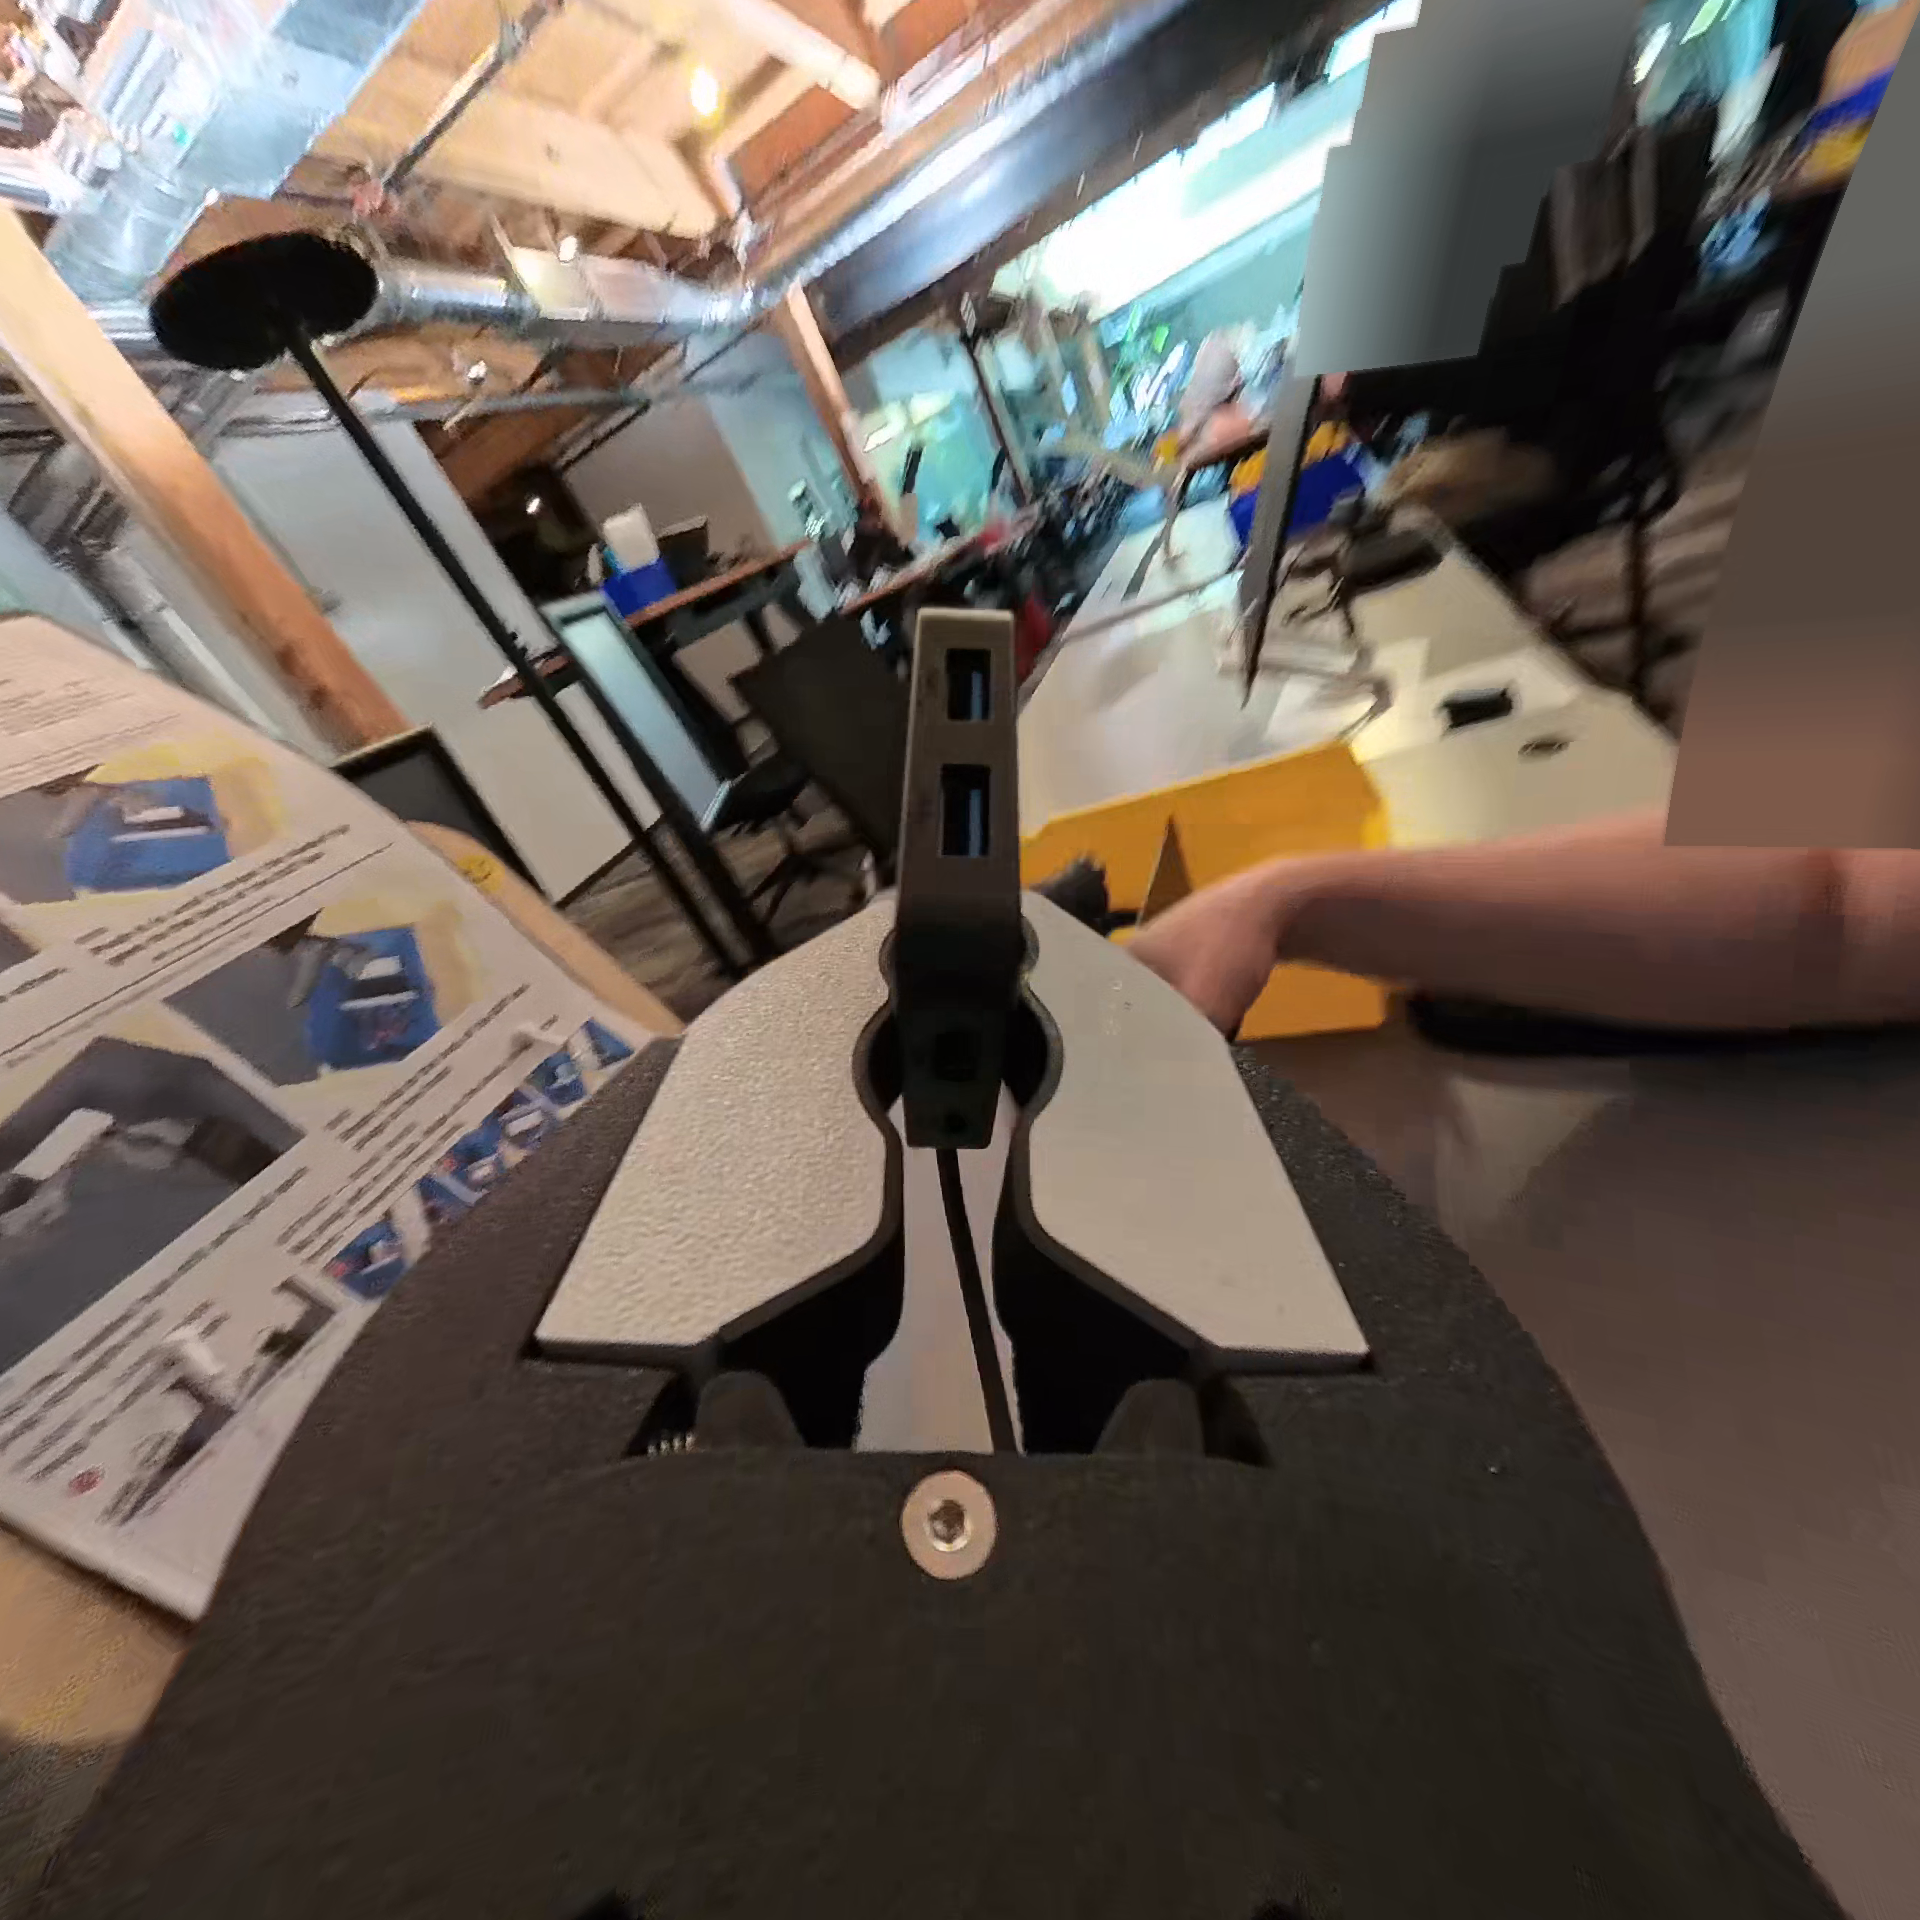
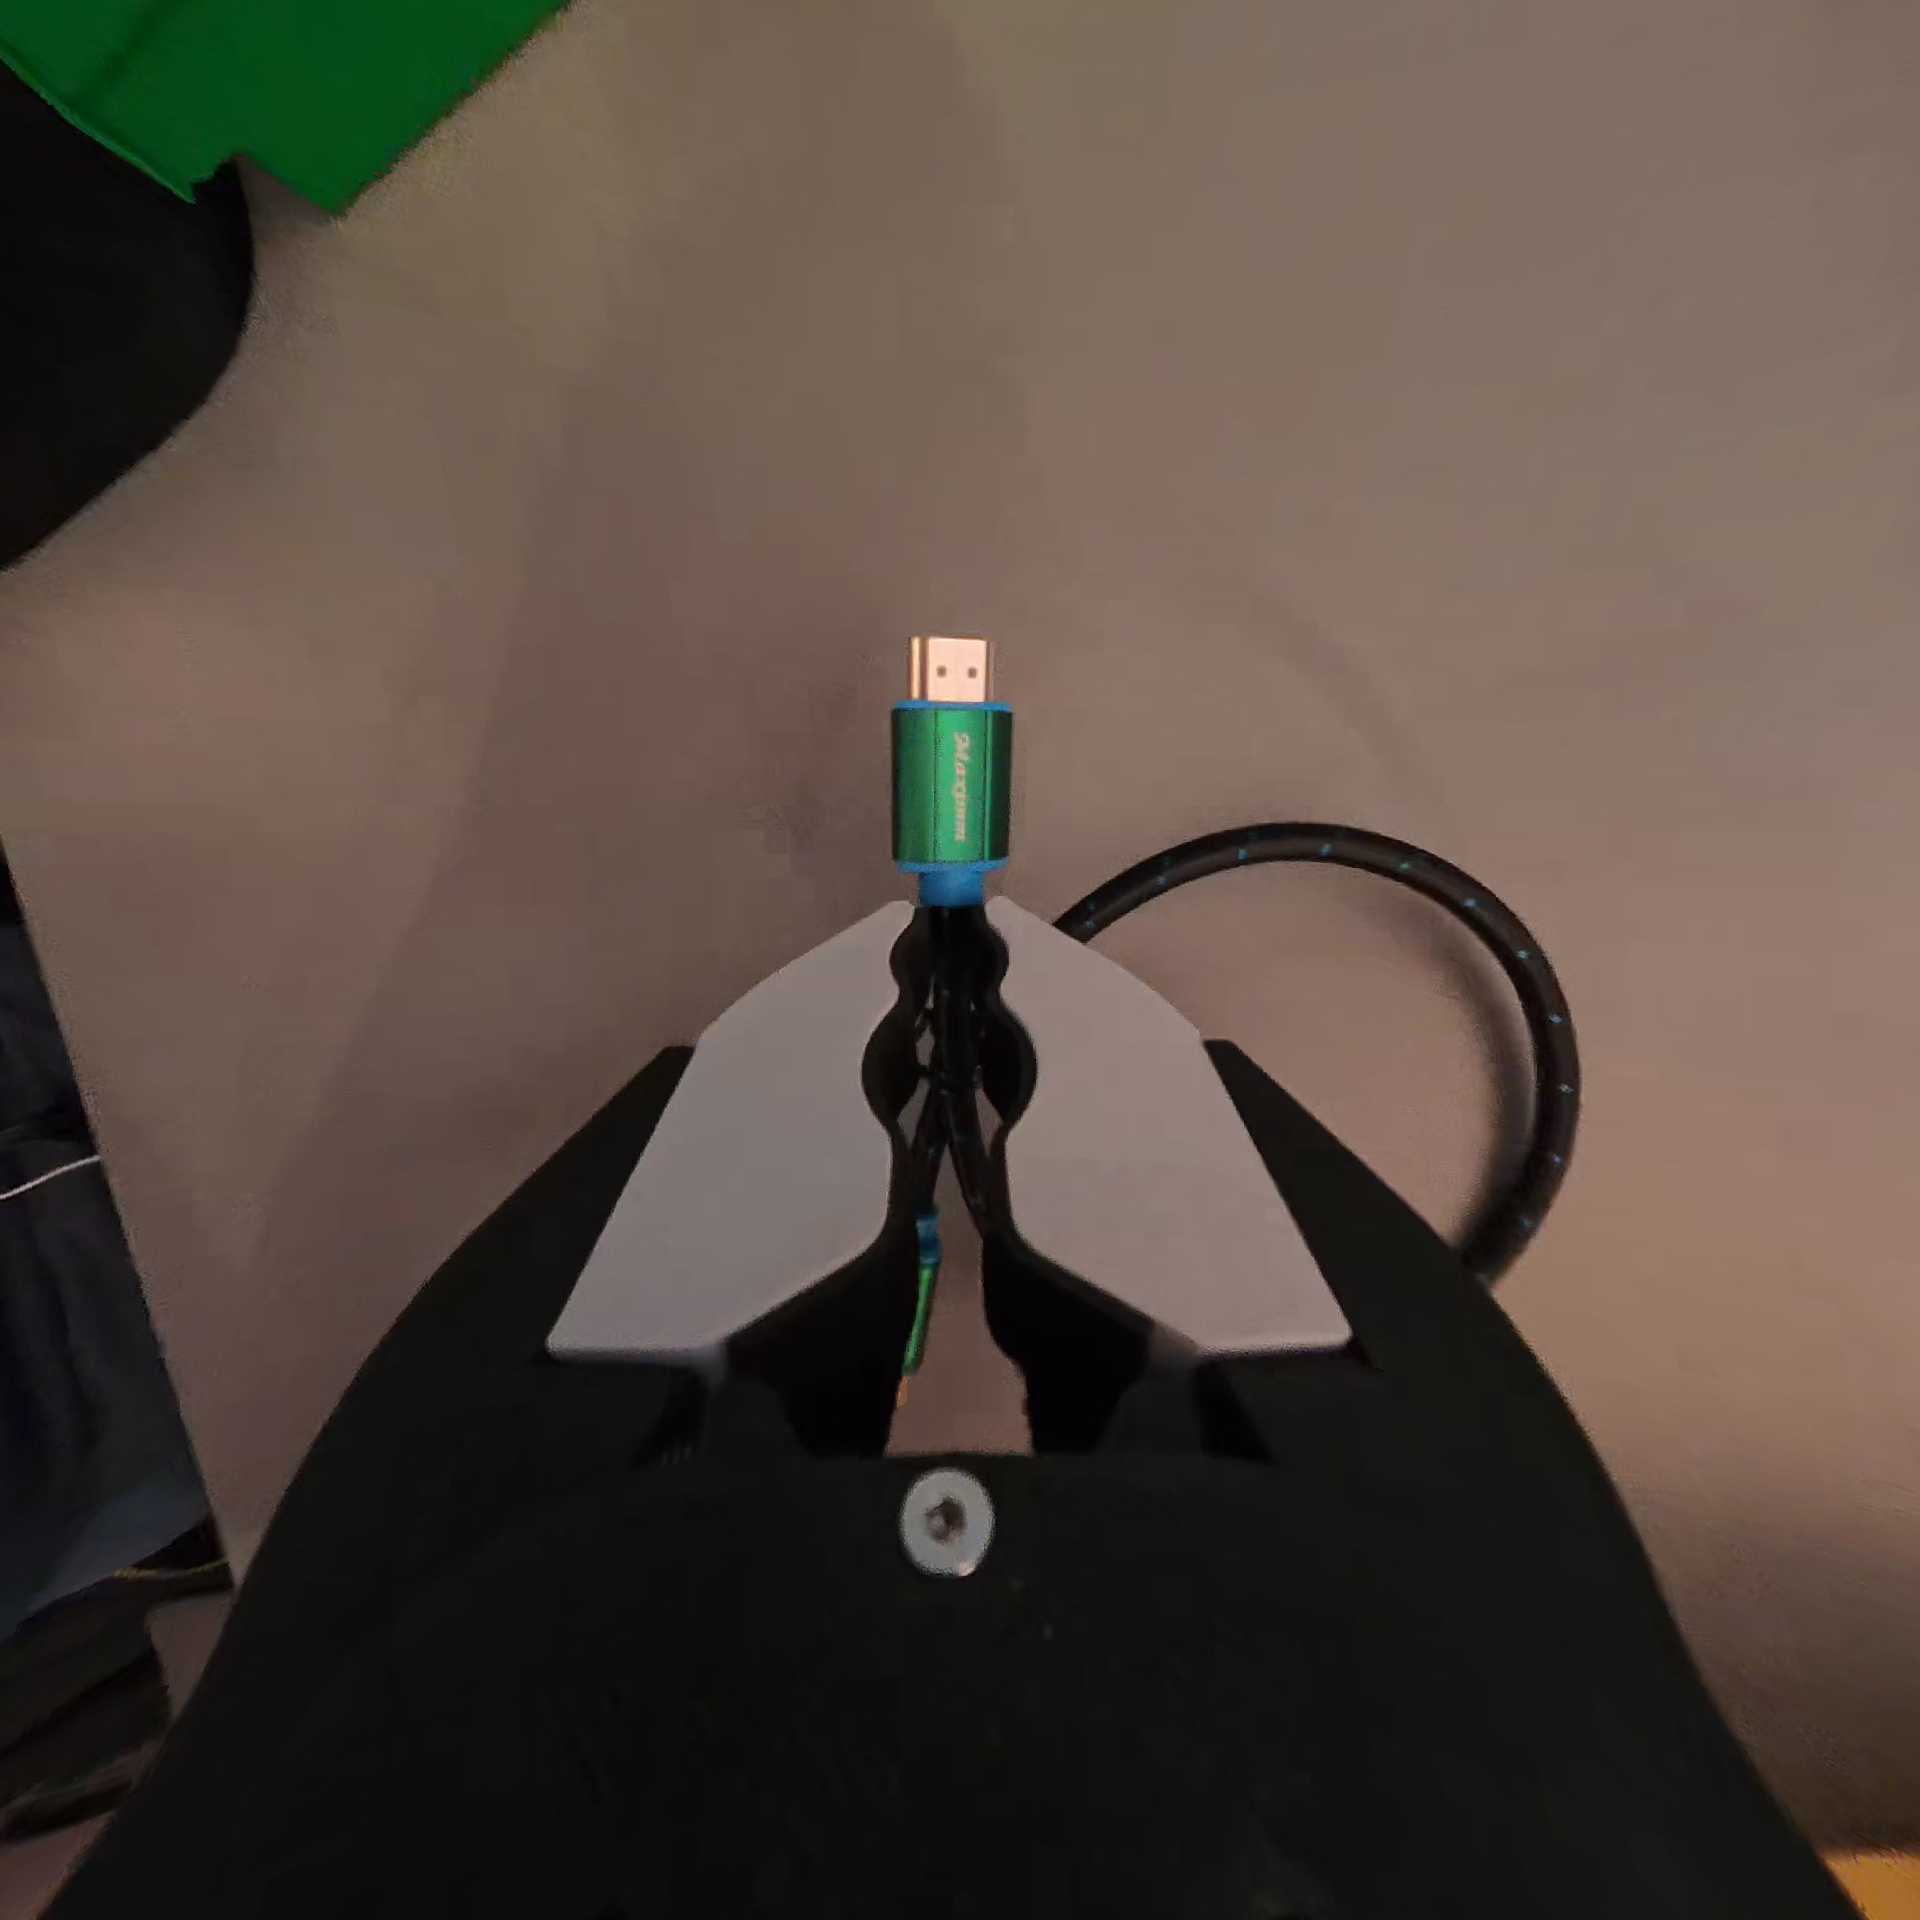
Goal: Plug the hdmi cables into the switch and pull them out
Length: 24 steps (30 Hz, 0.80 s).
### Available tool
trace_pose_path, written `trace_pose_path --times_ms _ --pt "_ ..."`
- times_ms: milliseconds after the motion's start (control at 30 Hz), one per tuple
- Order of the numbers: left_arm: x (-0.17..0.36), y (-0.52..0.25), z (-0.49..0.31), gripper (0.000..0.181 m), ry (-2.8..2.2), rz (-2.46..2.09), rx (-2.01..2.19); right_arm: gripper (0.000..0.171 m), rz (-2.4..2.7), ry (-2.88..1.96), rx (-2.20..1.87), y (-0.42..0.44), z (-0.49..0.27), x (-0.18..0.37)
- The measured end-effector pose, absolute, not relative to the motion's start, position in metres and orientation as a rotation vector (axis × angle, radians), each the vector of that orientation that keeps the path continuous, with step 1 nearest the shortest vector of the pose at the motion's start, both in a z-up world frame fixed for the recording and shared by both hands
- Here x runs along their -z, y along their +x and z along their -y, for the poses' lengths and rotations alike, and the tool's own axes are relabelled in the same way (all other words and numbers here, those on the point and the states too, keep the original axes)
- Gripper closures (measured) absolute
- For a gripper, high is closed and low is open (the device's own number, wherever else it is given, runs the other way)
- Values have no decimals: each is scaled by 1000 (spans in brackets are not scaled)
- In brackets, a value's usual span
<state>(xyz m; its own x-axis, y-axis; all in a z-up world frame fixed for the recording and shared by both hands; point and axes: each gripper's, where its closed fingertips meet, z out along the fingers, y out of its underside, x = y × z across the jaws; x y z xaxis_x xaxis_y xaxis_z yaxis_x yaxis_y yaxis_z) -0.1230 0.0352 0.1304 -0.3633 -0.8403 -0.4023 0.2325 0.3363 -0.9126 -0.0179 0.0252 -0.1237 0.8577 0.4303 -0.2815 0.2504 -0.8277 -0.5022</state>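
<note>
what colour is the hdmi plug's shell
Green with blue ends, on the hdmi plug; right wrist view.

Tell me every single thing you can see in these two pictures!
Switch: one, grey, two blue ports on its side, standing up between the left jaws.
Thin cable: one, black, running from the switch's base back between the jaws.
HDMI plug: one, green shell with blue ends and a metal tip, poking out past the right jaws.
Braided cable: one, black with blue flecks, looping to the right.
Printed sheets: white with photos, left.
Box: one, yellow, behind the switch.
Floor lamp: one, black.
Green sheet: top left corner.
Table: grey-brown.
Person's arm: one, right.
Left gripper: shut on the switch.
Right gripper: shut on the cable.
</note>
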Motion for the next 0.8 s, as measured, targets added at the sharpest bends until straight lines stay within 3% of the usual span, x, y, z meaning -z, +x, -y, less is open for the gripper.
trace_pose_path --times_ms 200,367,567,800 --pt "-152 -157 -17 168 -425 -1531 1598 163 541 -2637 -532 -24 -28 154" --pt "-157 -177 -6 167 -278 -1548 1787 159 524 -2493 -505 -19 -39 126" --pt "-141 -183 10 167 -157 -1654 1846 150 658 -2033 -325 -38 -42 13" --pt "-132 -180 21 167 -105 -1685 1843 148 881 -1372 -296 -124 18 -118"
